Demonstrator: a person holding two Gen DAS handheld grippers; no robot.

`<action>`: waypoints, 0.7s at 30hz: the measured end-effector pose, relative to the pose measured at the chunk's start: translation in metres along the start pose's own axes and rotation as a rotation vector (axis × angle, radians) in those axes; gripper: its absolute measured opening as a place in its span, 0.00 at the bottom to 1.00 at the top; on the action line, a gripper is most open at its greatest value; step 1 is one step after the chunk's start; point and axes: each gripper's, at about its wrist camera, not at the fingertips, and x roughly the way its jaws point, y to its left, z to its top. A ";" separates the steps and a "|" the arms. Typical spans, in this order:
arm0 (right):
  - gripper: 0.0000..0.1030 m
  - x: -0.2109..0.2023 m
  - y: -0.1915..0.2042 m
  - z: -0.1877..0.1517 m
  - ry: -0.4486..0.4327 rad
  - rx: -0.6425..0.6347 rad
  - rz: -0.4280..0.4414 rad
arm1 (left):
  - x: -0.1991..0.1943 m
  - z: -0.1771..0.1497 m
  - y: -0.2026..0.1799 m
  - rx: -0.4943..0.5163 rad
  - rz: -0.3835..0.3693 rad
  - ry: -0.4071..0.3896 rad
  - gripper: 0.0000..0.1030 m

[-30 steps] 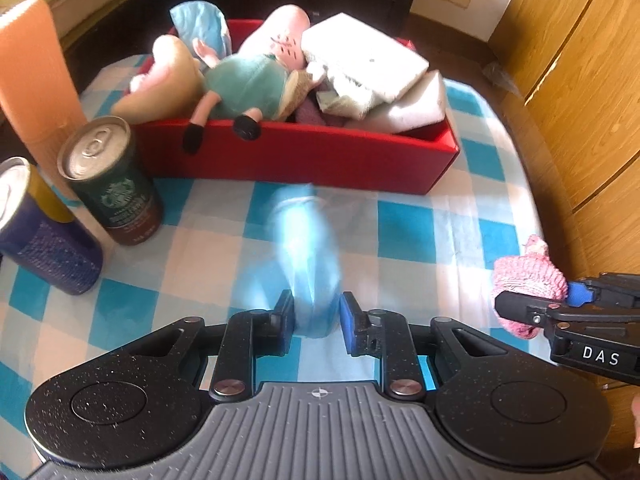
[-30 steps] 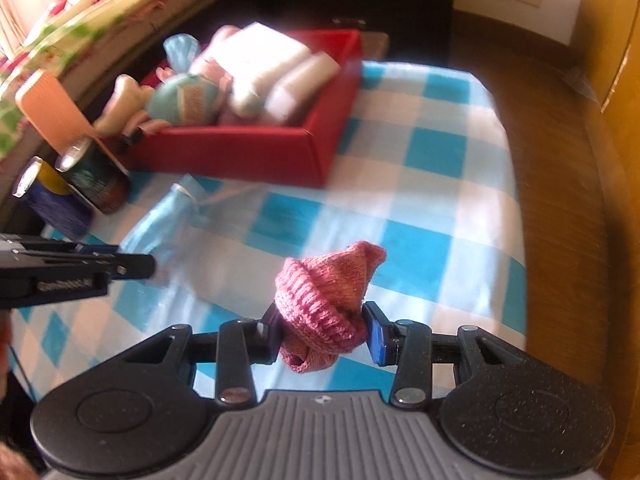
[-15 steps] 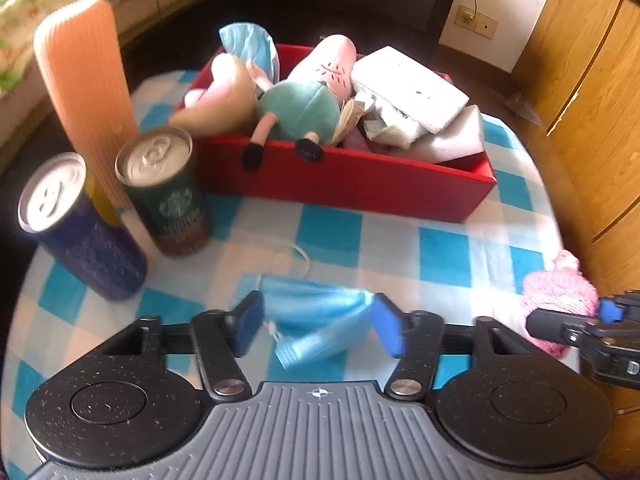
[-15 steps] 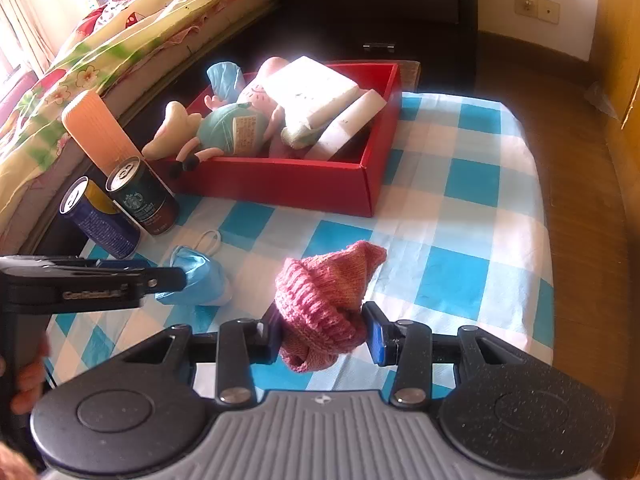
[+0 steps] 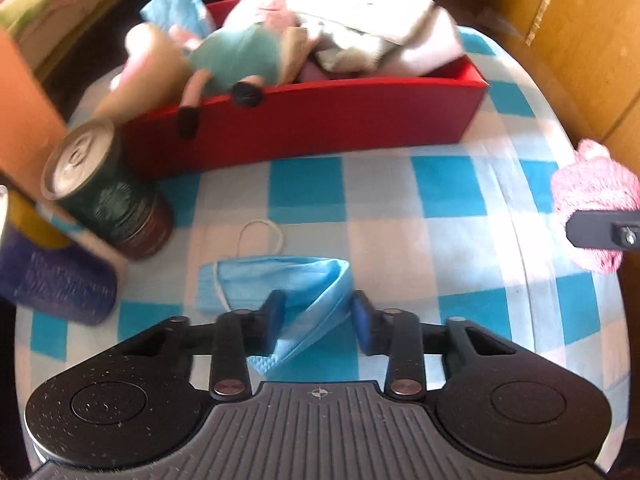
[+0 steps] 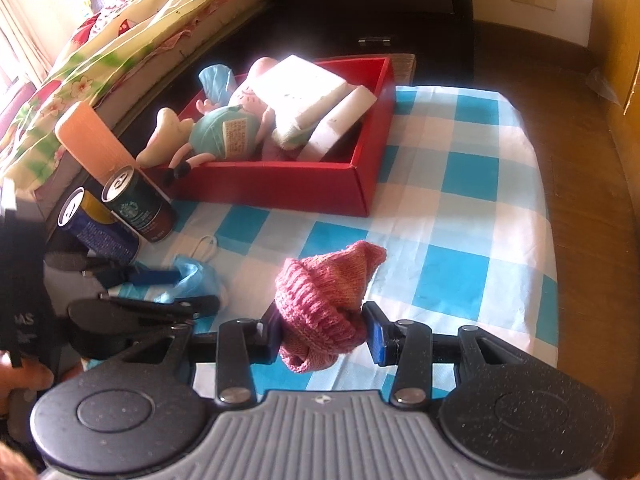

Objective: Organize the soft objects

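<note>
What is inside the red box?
The red box holds a plush doll in a teal dress, white foam blocks, a folded cloth and something light blue. Whatever lies underneath them is covered.

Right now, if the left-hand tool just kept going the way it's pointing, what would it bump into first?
Probably the blue face mask already lying between the left gripper fingers, then the checked tablecloth right beneath it. The red box sits farther ahead; depth is hard to judge.
</note>
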 end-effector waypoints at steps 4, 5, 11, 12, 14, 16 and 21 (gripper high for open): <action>0.19 -0.003 0.004 0.000 -0.015 -0.003 0.004 | -0.012 -0.001 0.007 -0.033 -0.018 0.003 0.15; 0.19 -0.004 0.005 0.001 -0.021 -0.002 0.002 | -0.016 -0.001 0.008 -0.042 -0.033 -0.002 0.13; 0.19 -0.014 0.008 0.004 -0.062 0.011 0.005 | -0.041 0.000 0.017 -0.107 -0.102 -0.062 0.11; 0.19 -0.015 0.009 0.005 -0.067 0.010 0.007 | -0.047 0.002 0.018 -0.121 -0.113 -0.078 0.11; 0.19 -0.019 0.011 0.007 -0.082 0.008 0.012 | -0.056 0.004 0.021 -0.139 -0.129 -0.109 0.11; 0.19 -0.021 0.014 0.009 -0.097 0.002 0.013 | -0.065 0.006 0.023 -0.145 -0.132 -0.136 0.11; 0.19 -0.022 0.017 0.009 -0.099 -0.005 0.021 | -0.052 0.009 0.023 -0.127 -0.068 -0.131 0.66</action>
